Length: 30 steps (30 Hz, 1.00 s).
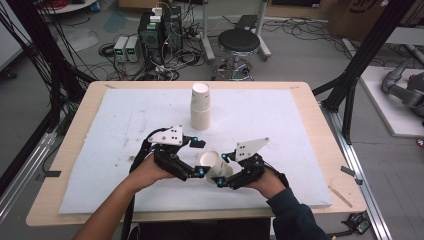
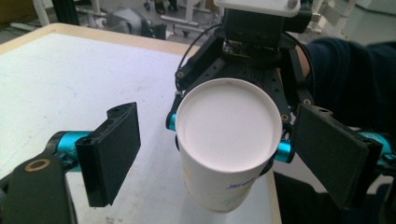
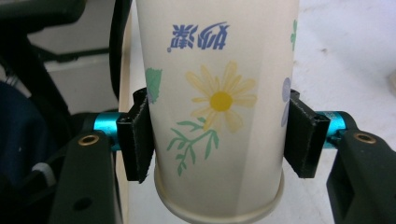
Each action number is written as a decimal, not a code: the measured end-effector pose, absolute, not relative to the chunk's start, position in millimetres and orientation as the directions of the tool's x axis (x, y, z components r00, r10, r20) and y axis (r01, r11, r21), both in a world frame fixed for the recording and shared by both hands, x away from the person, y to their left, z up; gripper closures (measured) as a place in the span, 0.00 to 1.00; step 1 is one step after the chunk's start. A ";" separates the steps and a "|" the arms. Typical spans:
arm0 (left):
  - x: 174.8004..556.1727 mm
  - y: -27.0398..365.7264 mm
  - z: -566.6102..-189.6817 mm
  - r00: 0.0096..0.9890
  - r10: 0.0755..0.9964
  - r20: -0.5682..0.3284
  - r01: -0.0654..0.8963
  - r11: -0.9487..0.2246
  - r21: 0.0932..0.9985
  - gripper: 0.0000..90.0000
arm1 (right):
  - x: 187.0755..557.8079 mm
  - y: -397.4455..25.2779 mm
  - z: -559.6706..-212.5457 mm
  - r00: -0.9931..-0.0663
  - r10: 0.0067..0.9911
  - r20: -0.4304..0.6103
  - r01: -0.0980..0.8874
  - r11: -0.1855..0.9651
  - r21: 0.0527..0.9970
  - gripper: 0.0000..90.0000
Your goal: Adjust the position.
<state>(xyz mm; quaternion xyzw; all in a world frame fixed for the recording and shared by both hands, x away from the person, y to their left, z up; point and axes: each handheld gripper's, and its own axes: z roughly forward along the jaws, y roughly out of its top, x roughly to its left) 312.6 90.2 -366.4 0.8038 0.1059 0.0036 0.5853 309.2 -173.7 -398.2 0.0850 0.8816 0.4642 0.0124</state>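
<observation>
Flowered paper cup (image 3: 219, 107) sits clamped between both pads of the right gripper (image 3: 219, 140), held low over the near part of the white bench mat (image 1: 100, 150), its base toward the left gripper (image 2: 215, 154). Left gripper: jaws spread wide either side of cup, not touching. Judged step: handover or transfer toward the cup stack (image 1: 200, 106). Next: close left squarely without crushing. Cup's rim faces away, inside hidden; stack count unclear.
</observation>
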 end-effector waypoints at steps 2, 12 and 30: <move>312.1 90.8 -364.9 0.980 0.165 -0.107 0.157 -0.333 0.930 0.17 | 310.1 -170.1 -395.2 -0.987 0.153 0.042 0.126 0.591 0.797 0.40; 312.9 88.2 -364.1 0.984 0.154 -0.084 0.144 -0.435 0.889 0.18 | 313.4 -156.7 -376.1 -0.995 0.099 -0.005 0.068 0.713 0.698 0.40; 312.6 74.5 -369.7 0.992 0.080 -0.094 0.122 -0.522 0.844 0.25 | 309.6 -139.5 -373.0 -0.999 0.049 -0.020 0.029 0.828 0.561 0.40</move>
